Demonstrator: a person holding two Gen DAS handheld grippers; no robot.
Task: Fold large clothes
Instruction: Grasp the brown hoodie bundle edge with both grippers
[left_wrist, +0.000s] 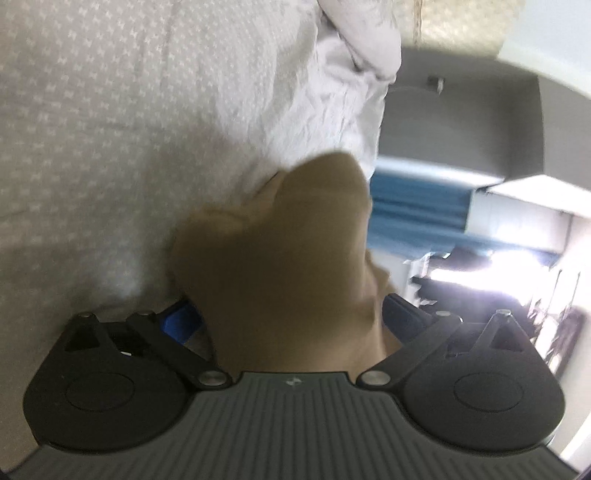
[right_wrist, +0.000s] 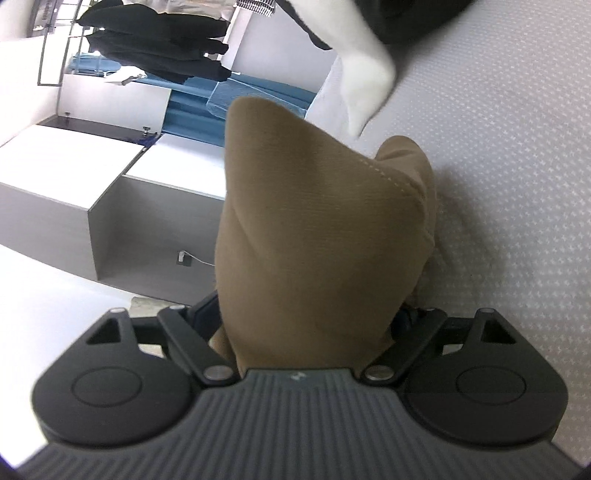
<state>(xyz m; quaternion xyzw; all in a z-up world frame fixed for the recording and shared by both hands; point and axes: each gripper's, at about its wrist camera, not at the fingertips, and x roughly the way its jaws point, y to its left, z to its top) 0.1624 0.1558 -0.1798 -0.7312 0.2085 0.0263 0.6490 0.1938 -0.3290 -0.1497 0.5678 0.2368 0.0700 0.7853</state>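
Left claw (left_wrist: 291, 314) stood spread wide, tan garment (left_wrist: 280, 258) bunched between its fingers. Right claw (right_wrist: 306, 314) straddled the same tan cloth over the patterned bed (right_wrist: 498, 166); whether it gripped, I couldn't tell.

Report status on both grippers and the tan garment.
Left gripper spread wide, tan garment bunched between its jaws. Right gripper wide too, same tan cloth between. White clothing lies ahead on the patterned bedsheet.
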